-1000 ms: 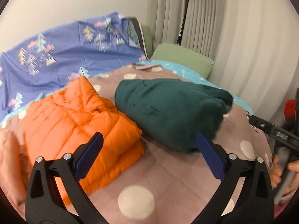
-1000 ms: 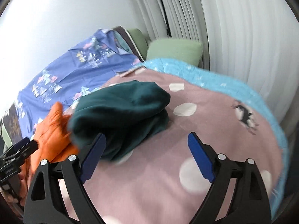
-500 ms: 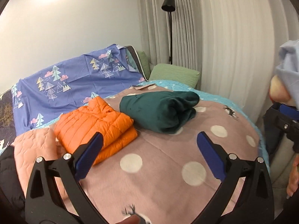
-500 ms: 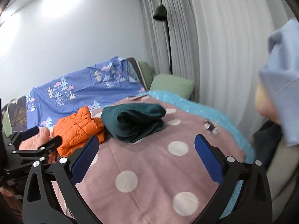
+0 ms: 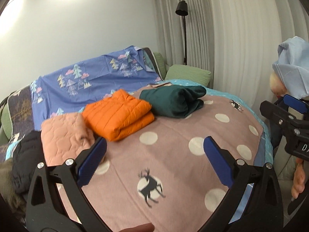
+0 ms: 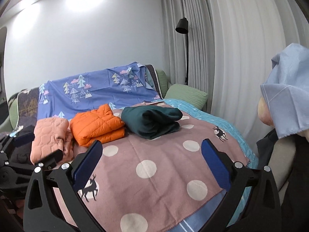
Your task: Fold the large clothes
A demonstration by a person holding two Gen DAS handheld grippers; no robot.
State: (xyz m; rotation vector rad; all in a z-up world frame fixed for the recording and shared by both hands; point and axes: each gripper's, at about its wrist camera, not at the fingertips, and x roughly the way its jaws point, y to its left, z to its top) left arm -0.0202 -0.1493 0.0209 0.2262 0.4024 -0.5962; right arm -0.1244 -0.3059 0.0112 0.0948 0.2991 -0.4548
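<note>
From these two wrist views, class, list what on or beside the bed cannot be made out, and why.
- Black padded garment: left view, cut off by the left edge and the left gripper; fold state unclear.
- Folded pink quilted jacket: right view, its near end hidden by the other gripper.
- Light blue cloth: right view, cut off at the right edge; what it covers is unclear.

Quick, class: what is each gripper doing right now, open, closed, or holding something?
Left gripper: open, holding nothing.
Right gripper: open, holding nothing.
</note>
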